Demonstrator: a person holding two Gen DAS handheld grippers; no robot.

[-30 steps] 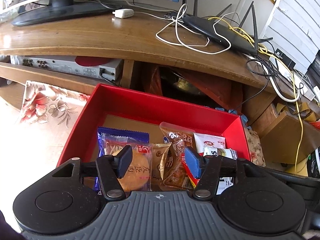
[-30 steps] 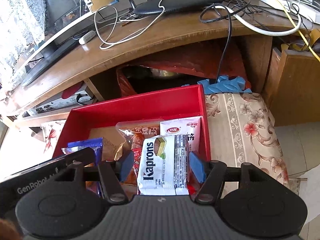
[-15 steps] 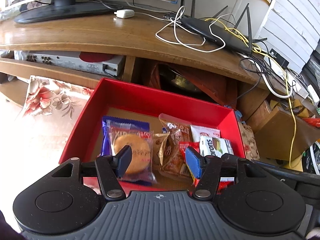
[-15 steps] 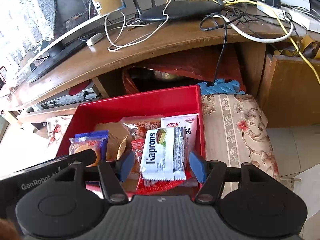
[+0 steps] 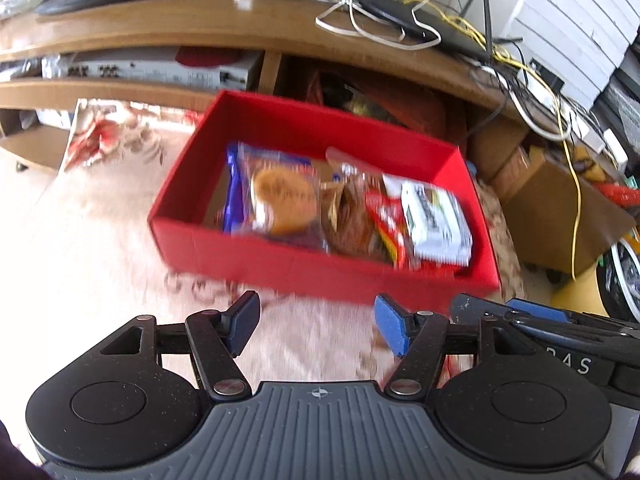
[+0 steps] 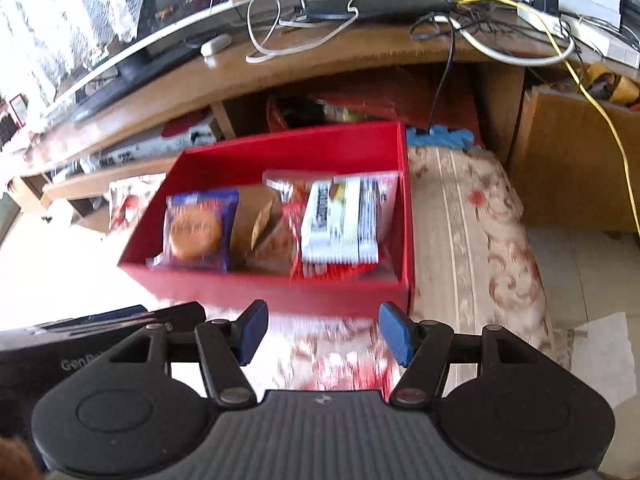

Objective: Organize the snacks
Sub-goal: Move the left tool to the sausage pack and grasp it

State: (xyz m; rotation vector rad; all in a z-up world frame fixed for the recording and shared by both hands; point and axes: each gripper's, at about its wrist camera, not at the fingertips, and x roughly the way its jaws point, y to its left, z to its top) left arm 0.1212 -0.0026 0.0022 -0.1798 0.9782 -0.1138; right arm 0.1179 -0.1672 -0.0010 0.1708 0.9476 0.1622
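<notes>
1. A long wooden TV stand (image 5: 168,28) is seen behind the red box (image 5: 320,276), with a router (image 6: 376,6) and loose cables (image 5: 360,20) on its top. The red box is taken as the landmark for every placing below.
2. A floral cloth (image 6: 472,232) is spread beneath the red box and runs out to its right and in front of it.
3. The red box is open-topped and stands on the floral cloth just in front of the TV stand. Its near wall faces both cameras.
4. The snacks are all inside the red box. A clear-wrapped round biscuit on a blue packet (image 6: 196,228) lies toward the left wall; brown packets (image 6: 264,240) lie in the middle; a white wafer pack (image 6: 340,224) rests on red wrappers (image 5: 384,220) against the right wall. The packs overlap and lean, and print is blurred.
5. The left gripper (image 5: 316,330) is held in front of the near wall, above the cloth. Its fingers are opening, roughly half apart, and nothing is between them.
6. The right gripper (image 6: 322,332) is likewise in front of the near wall. Its fingers are parted to a moderate gap and hold nothing.
7. Risks judged:
   - The white wafer pack sits high on slippery wrappers and could slide if the box is nudged.
   - The two grippers are close side by side; a clash is possible if both enter the box at once.
   - The light box could be pushed along the cloth by a finger catching its near wall.
</notes>
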